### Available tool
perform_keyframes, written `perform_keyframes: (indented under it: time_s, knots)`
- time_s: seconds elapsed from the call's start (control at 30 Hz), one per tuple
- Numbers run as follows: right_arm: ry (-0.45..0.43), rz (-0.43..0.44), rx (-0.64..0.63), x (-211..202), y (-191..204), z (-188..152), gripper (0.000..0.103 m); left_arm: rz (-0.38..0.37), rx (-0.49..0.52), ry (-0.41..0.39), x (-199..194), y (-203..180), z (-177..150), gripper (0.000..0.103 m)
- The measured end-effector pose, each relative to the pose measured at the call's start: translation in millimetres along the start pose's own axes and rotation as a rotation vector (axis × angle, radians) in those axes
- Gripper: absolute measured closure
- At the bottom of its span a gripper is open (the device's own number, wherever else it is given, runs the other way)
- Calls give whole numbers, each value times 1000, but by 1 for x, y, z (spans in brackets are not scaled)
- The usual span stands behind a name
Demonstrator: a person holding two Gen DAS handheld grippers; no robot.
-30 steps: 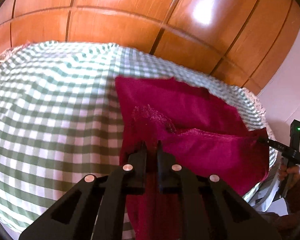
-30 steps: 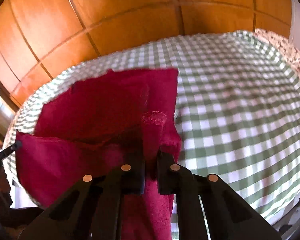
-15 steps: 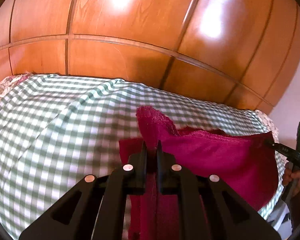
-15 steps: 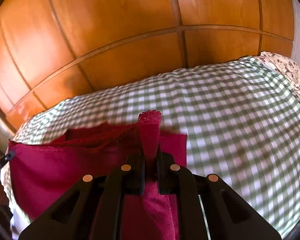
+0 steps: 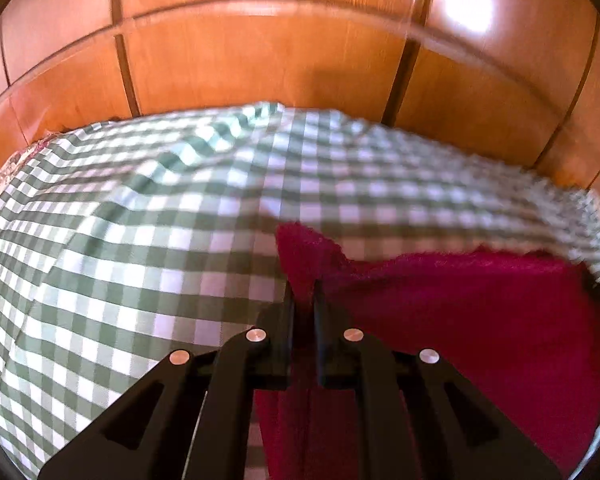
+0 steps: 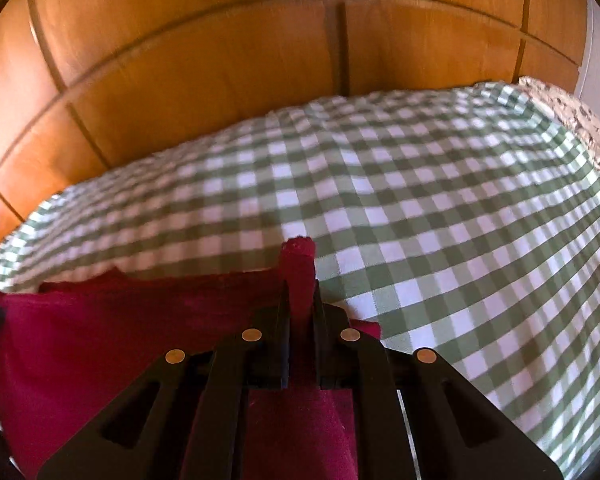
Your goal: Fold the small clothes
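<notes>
Mid-fold: my left gripper (image 5: 303, 292) and right gripper (image 6: 300, 292) each clamp a magenta cloth (image 5: 480, 312) corner; next, lay the edge flat on the checked sheet (image 6: 440, 208).

No readable text, labels, brands, numbers or signs in either wrist view. Nothing printed on the crimson fabric garment (image 5: 460, 312), the green-and-white checked bed cover (image 5: 140, 240), the glossy orange-brown wooden wall panels (image 5: 260, 60) or the black plastic fingers (image 5: 286, 320). Both views are motion-blurred, so any tiny marking would be unreadable.
</notes>
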State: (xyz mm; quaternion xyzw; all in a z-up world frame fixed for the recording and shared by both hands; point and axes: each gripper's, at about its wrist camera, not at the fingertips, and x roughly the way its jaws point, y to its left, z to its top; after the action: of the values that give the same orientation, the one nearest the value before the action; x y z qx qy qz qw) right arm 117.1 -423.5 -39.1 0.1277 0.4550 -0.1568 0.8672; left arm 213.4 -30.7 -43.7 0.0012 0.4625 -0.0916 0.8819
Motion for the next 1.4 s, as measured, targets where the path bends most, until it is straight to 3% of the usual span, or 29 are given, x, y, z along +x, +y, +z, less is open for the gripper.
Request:
perform_keyframes:
  time_s: [0.1,0.13,0.2,0.23,0.27,0.37,0.43,0.57,0.63,0.73,0.93,0.97,1.0,1.07,1.17,1.27,1.4]
  knots:
    - [-5,-14,-15,4,3,0,96,26,2,-1,-2,-1,2,87]
    - [-7,-10,-18,3,3,1,90,25,-4,-7,-6,1,2,82]
    - [-18,-17,-21,-6,2,2,71,21,-32,-28,-22,8,-1,74]
    - [-37,-22,-20,-14,2,1,51,3,-55,-47,-34,14,-6,73]
    - [-72,-23,-19,-26,4,-1,42,-10,-66,-54,-39,18,-8,73]
    - [-133,22,-48,-59,17,-13,41,-69,-117,-71,-71,41,-34,74]
    - [-144,76,-78,-76,30,-26,36,-122,-143,-63,-85,54,-50,65]
    - [-125,195,-164,-97,61,-62,33,-271,-203,-63,-120,85,-99,58]
    - [-89,233,-199,-97,75,-84,33,-310,-199,-58,-132,89,-120,57]
    - [-30,253,-175,-85,83,-107,24,-360,-174,-26,-140,87,-150,56]
    - [-66,239,-205,-79,90,-119,14,-416,-123,26,-126,62,-176,59]
    - [-72,235,-216,-79,91,-120,13,-418,-116,30,-123,58,-176,67]
    - [-79,223,-231,-77,92,-121,13,-407,-104,40,-120,56,-175,85]
    - [-88,213,-244,-75,93,-123,13,-407,-87,15,-128,58,-175,92]
    - [-96,226,-233,-75,89,-124,13,-366,-19,-23,-146,59,-174,93]
    - [-118,211,-242,-73,90,-128,13,-269,16,22,-131,57,-177,96]
    - [-128,207,-248,-72,90,-128,13,-172,16,21,-134,42,-173,81]
